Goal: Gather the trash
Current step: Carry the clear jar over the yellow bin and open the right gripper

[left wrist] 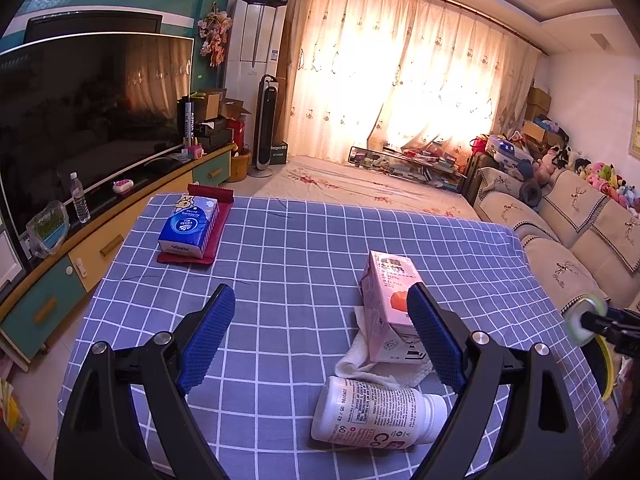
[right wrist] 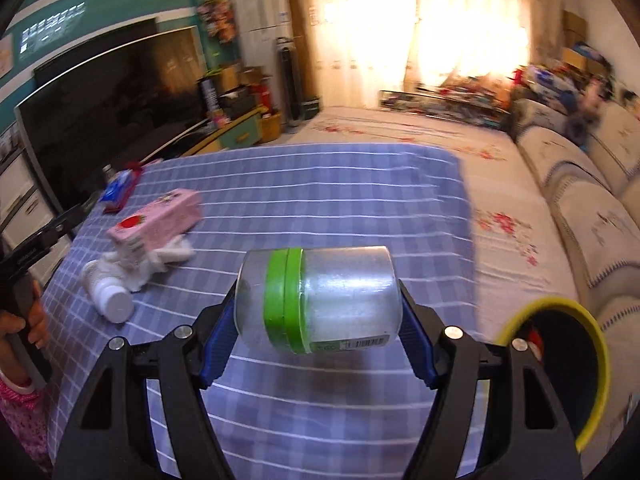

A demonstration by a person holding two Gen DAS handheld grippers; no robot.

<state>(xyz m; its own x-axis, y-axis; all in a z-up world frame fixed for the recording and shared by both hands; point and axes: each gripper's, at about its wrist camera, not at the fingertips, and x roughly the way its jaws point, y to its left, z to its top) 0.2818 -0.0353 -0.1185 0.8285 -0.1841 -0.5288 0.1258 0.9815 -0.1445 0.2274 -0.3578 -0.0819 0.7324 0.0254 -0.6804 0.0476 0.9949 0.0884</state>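
The right gripper (right wrist: 318, 312) is pinching a clear cylindrical plastic jar with a green band (right wrist: 318, 300), lying sideways between its blue pads, one end against each pad. The jar is hanging above the blue-and-white checked tablecloth (right wrist: 320, 184), with the yellow-rimmed dark bin (right wrist: 596, 344) just to its right at the cloth's edge

The left gripper (left wrist: 320, 336) is hovering over the same tablecloth (left wrist: 280, 240) with its jaws spread and nothing between the pads. Relative to the pink rectangular drink carton (left wrist: 386, 300) lying on the cloth:
- the crumpled white tissue (left wrist: 360, 356) is lying partly under the carton
- the white plastic bottle with printed label (left wrist: 376, 412) is lying on its side just nearer the camera, touching the tissue
- the blue soft tissue pack (left wrist: 188, 228) is resting on a red mat (left wrist: 212, 236), well apart to the far left

A hand (right wrist: 20, 328) is gripping the left gripper's handle at the left edge of the right wrist view
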